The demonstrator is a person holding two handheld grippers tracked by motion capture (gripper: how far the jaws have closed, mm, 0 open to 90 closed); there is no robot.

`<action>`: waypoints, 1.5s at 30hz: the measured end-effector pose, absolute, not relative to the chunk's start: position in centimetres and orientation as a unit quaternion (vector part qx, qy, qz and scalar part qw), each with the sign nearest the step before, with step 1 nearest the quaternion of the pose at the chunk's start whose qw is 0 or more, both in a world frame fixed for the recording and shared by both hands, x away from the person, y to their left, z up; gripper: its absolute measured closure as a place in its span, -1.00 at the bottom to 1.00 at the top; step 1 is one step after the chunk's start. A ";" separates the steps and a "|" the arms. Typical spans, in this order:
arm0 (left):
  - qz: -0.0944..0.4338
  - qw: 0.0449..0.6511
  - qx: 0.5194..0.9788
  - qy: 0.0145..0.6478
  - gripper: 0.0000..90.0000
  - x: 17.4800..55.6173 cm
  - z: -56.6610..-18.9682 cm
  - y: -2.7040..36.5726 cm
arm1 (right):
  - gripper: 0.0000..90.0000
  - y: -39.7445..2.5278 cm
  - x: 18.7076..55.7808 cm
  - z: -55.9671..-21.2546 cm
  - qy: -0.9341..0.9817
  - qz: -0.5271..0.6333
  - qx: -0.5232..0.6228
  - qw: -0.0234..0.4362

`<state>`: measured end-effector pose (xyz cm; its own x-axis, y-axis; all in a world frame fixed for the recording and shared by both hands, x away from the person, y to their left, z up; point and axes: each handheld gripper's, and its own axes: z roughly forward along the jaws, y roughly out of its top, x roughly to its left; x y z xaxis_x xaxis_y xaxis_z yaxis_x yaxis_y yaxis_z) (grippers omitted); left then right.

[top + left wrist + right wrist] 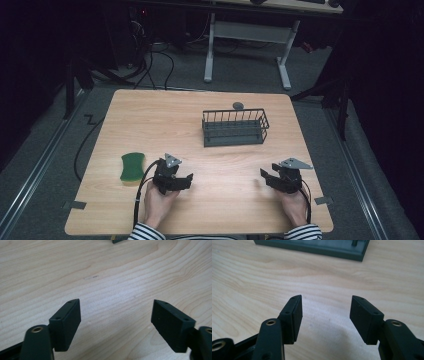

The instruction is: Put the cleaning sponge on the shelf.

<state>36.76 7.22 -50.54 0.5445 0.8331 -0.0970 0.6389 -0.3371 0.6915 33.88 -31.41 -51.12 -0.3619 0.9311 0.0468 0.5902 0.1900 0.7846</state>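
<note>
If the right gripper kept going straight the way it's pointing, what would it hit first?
Probably the dark wire basket: the open right gripper points over bare table toward the basket's base, though depth is hard to judge.

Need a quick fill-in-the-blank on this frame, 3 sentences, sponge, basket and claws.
1. The sponge lies on the table beside the ____ claw.
2. The wire basket holds ____.
3. The jaws of the right claw stand ____, with nothing between them.

Missing words: left; nothing; open
</note>
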 end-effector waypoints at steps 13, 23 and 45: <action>0.114 0.352 0.827 0.424 -0.23 39.6 -46.7 5.5 | -0.05 -32.2 35.8 -47.7 0.730 0.405 0.509 0.210; 0.134 0.359 0.830 0.404 -0.19 42.7 -43.4 3.6 | -0.02 -33.2 38.8 -45.3 0.722 0.412 0.517 0.203; 0.169 0.378 0.802 0.430 -0.07 49.3 -41.1 0.9 | 0.12 -33.7 46.3 -41.9 0.710 0.389 0.556 0.187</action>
